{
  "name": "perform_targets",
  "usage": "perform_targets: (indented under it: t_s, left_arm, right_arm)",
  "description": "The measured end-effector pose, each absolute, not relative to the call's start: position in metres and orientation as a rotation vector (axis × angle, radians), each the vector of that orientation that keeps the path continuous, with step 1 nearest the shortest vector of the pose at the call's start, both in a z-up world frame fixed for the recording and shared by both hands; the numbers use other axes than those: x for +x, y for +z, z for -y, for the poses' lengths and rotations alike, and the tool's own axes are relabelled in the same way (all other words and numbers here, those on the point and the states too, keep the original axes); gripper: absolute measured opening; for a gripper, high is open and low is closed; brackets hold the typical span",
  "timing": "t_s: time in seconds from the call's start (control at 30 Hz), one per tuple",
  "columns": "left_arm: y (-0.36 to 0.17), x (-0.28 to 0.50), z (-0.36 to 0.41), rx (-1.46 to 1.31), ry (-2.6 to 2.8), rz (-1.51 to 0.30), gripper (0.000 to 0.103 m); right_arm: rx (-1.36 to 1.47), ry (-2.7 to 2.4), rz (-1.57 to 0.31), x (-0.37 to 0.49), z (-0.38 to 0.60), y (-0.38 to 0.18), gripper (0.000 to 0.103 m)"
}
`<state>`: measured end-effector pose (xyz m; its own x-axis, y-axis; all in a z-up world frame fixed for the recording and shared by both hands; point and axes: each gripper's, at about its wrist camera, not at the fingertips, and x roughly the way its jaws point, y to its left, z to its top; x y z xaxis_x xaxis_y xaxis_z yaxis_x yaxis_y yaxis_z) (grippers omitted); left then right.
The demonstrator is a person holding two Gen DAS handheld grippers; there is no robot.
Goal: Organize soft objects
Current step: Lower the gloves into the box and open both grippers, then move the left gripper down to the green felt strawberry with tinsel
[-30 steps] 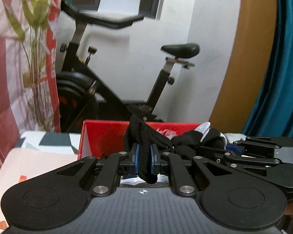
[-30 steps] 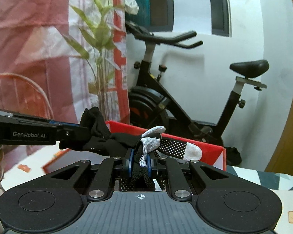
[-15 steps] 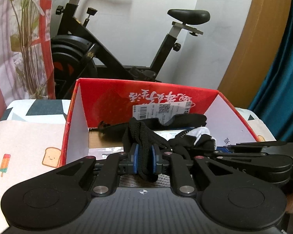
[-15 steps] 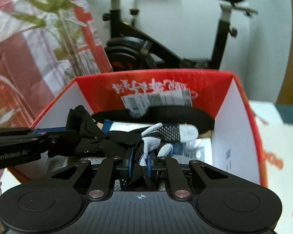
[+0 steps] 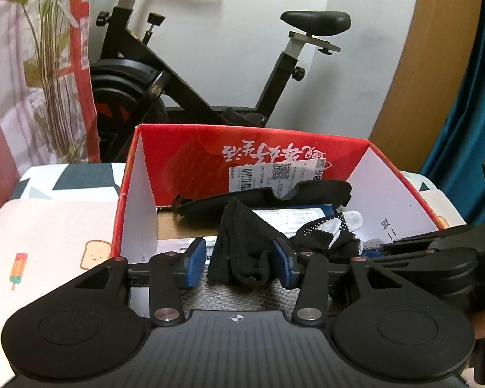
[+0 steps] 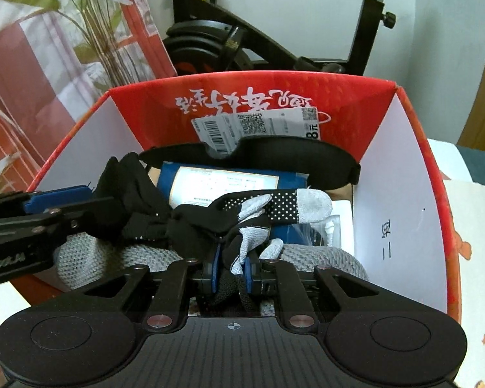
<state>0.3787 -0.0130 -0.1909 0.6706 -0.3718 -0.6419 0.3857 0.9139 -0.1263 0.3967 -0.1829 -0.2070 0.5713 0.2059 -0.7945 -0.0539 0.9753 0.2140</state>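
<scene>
A black and grey glove [image 6: 258, 213] hangs over the open red box [image 6: 307, 97]. My right gripper [image 6: 231, 270] is shut on its grey and black end. My left gripper [image 5: 239, 262] stands open, its blue pads [image 5: 195, 257] apart, with the glove's black cuff [image 5: 242, 245] loose between them. In the right wrist view the left gripper [image 6: 38, 210] reaches in from the left beside the cuff [image 6: 129, 190]. The box [image 5: 184, 148] also holds a black eye mask [image 6: 274, 158], a blue packet [image 6: 223, 184] and grey knit fabric [image 6: 90, 258].
The box stands on a table with a patterned cloth [image 5: 48, 226]. An exercise bike [image 5: 210, 80] stands behind it by the white wall. A plant [image 5: 48, 48] and a red and white curtain are at the left, a teal curtain [image 5: 468, 97] at the right.
Both grippers have come down from above the box rim into the box with the glove. My left gripper has opened and let go of the black cuff. The right stays shut.
</scene>
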Motion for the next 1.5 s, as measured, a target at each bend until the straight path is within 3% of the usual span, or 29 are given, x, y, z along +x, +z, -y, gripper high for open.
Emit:
perform_targets:
  t_s: [0.07, 0.3, 0.73, 0.8, 0.83, 0.87, 1.17, 1.5]
  left_arm:
    - [-0.188, 0.376, 0.012, 0.033, -0.418, -0.71, 0.054]
    - [-0.179, 0.363, 0.006, 0.041, -0.393, -0.681, 0.059]
    - [-0.169, 0.315, -0.004, 0.026, -0.367, -0.653, 0.065]
    - [-0.167, 0.304, -0.005, 0.025, -0.359, -0.648, 0.076]
    - [-0.167, 0.297, -0.006, 0.02, -0.352, -0.641, 0.092]
    - [-0.167, 0.289, -0.007, 0.012, -0.348, -0.625, 0.1]
    - [-0.177, 0.247, -0.007, -0.006, -0.297, -0.635, 0.103]
    - [-0.204, 0.223, 0.002, 0.016, -0.318, -0.676, 0.103]
  right_arm:
    - [0.171, 0.147, -0.963, 0.397, 0.183, -0.207, 0.015]
    - [0.233, 0.115, -0.912, 0.385, 0.19, -0.203, 0.023]
    - [0.152, 0.124, -0.674, 0.323, 0.185, -0.15, 0.071]
    - [0.148, 0.124, -0.641, 0.309, 0.186, -0.143, 0.082]
    - [0.16, 0.131, -0.623, 0.301, 0.189, -0.141, 0.093]
    - [0.17, 0.133, -0.606, 0.293, 0.191, -0.139, 0.099]
    - [0.169, 0.124, -0.557, 0.237, 0.203, -0.145, 0.103]
    - [0.106, 0.113, -0.577, 0.195, 0.21, -0.193, 0.102]
